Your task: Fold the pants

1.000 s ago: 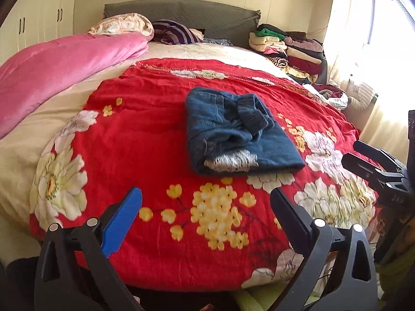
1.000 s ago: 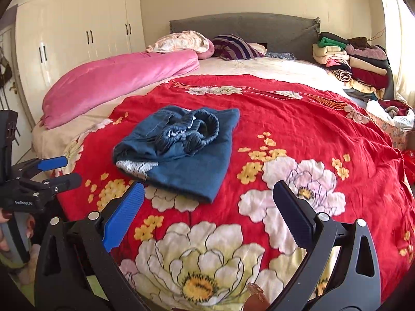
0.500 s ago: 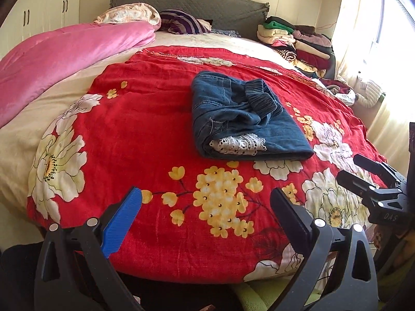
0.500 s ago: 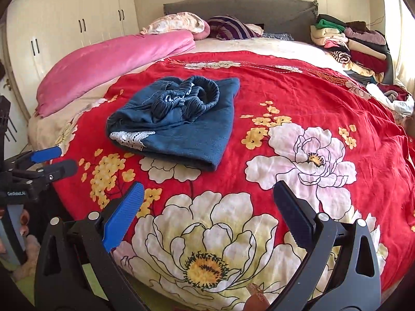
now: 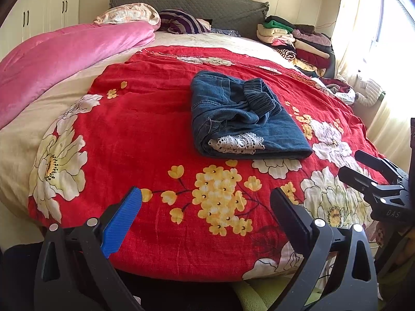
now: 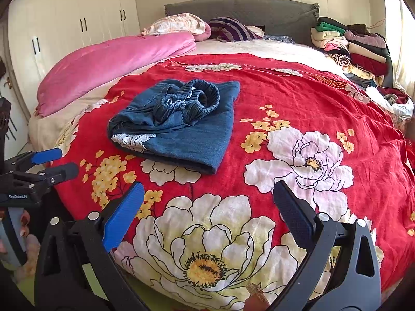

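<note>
Far left: pink quilt point(image 5: 64, 54) bunched along the bed's edge, white wardrobe point(image 6: 64, 33) behind it. Left claw point(image 5: 205, 207) low at the foot of the bed, jaws spread wide, gripping nothing; blue pad point(image 5: 120, 223) on one finger. Centre: red flowered blanket point(image 5: 145, 119) covering the bed. Pants point(image 5: 241, 116), dark blue denim, lie folded in a compact bundle on the blanket, elastic waistband bunched on top, white lace trim point(image 5: 238, 142) showing at the near fold. Both claws well apart from them. Right claw point(image 6: 207, 207) also low at the bed's foot, jaws wide apart, empty. Far right: stack of folded clothes point(image 5: 295, 41) by the grey headboard point(image 5: 194, 2), curtain point(image 5: 363, 39) beyond.
</note>
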Demonstrator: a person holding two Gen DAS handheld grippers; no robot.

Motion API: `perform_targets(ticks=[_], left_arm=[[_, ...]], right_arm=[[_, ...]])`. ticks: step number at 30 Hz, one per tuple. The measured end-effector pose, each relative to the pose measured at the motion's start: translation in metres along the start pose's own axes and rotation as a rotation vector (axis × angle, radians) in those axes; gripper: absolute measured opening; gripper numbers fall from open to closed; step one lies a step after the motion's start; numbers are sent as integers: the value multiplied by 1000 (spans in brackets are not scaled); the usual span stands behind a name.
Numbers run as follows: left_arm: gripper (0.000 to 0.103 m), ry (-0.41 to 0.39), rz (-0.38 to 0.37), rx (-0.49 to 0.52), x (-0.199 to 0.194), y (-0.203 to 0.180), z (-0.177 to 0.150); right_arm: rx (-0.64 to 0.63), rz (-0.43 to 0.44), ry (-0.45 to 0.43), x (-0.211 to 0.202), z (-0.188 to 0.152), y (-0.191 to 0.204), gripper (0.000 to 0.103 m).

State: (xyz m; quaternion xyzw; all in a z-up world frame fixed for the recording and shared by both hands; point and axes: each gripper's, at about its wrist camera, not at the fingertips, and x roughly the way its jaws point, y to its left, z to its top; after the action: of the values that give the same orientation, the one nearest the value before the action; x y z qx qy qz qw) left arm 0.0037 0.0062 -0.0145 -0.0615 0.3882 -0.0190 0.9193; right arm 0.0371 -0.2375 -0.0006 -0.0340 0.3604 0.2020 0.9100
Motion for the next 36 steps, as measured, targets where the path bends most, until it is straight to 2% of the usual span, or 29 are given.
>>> perform_targets(ticks=[36], left_arm=[[99, -8, 4, 9, -8, -2, 2]], right_arm=[[4, -9, 7, -1, 0, 1, 94]])
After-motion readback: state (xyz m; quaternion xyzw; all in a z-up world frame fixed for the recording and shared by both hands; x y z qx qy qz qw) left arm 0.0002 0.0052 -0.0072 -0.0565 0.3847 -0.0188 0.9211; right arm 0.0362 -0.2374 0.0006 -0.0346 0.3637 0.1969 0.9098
